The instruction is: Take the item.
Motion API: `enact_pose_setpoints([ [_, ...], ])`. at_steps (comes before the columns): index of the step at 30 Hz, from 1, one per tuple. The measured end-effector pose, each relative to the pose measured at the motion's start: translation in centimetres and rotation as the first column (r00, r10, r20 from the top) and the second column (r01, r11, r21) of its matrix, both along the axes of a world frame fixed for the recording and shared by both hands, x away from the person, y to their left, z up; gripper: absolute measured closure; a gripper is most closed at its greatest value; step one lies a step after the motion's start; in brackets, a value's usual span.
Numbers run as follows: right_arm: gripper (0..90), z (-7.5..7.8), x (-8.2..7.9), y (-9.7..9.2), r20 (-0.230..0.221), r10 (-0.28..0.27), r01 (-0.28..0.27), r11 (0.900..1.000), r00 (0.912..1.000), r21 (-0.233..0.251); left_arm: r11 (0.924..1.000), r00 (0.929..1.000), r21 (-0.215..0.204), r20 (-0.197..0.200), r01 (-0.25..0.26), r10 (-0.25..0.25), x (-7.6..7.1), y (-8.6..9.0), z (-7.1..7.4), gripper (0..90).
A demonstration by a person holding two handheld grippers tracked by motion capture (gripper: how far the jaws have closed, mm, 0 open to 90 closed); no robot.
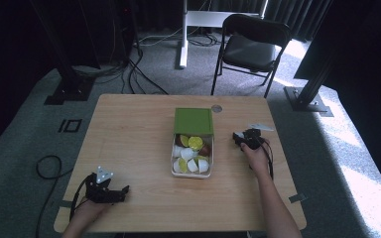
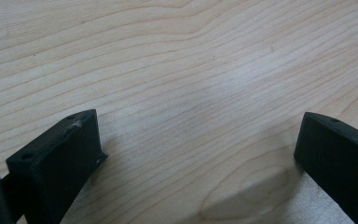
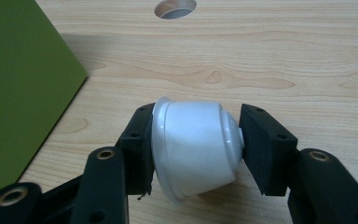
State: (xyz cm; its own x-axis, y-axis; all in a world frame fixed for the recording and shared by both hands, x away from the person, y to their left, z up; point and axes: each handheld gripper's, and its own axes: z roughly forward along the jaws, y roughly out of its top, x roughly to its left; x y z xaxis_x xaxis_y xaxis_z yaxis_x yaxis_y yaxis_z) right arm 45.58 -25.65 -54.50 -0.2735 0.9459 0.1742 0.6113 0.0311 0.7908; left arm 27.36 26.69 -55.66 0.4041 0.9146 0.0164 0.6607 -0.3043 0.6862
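My right gripper [image 3: 196,140] is shut on a white plastic capsule [image 3: 193,144], held sideways between the two black pads just above the wooden table. In the high view this right gripper [image 1: 241,139] sits to the right of an open box [image 1: 192,171] that holds several white, green and brown capsules, its green lid [image 1: 193,121] lying at the far end. My left gripper [image 1: 121,191] rests near the table's front left edge. In the left gripper view its jaws stand wide apart over bare wood, so the left gripper [image 2: 196,149] is open and holds nothing.
A round cable hole [image 1: 217,108] lies in the table just beyond the green lid. A black folding chair [image 1: 250,47] and white desk legs stand behind the table. Cables trail on the carpet at the left.
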Motion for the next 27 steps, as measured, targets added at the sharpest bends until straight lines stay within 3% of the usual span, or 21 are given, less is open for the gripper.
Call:
enact_pose_setpoints([
  [6,47.1,0.0,0.2,-0.4,-0.005,0.002,-0.002,1.0,1.0,0.0,1.0,1.0,0.0,0.0,0.0,0.0,0.0,0.0,0.0,1.5],
  [8,40.5,0.0,0.4,-0.3,-0.024,0.011,-0.012,0.9999,0.9996,-0.011,1.0,1.0,0.0,0.0,0.0,0.0,0.0,0.0,0.0,1.5],
  [11,39.4,-0.1,0.4,-0.4,-0.028,0.02,-0.021,0.9997,0.9994,-0.015,1.0,1.0,0.001,0.0,0.0,0.0,0.0,0.0,0.0,1.6],
  [20,29.8,1.1,-0.1,-0.9,0.014,0.026,-0.026,0.9979,0.9996,-0.06,1.0,1.0,0.001,0.0,0.0,0.0,0.0,0.0,0.0,1.5],
  [24,27.6,1.5,-0.6,-1.1,0.006,0.057,-0.057,0.9935,0.9983,-0.099,1.0,1.0,0.001,0.0,0.0,0.0,0.0,0.0,0.0,1.5],
  [27,27.6,1.9,-1.2,-1.1,0.033,0.081,-0.077,0.9901,0.9961,-0.118,1.0,1.0,0.001,0.0,0.0,0.0,0.0,0.0,0.0,1.5],
])
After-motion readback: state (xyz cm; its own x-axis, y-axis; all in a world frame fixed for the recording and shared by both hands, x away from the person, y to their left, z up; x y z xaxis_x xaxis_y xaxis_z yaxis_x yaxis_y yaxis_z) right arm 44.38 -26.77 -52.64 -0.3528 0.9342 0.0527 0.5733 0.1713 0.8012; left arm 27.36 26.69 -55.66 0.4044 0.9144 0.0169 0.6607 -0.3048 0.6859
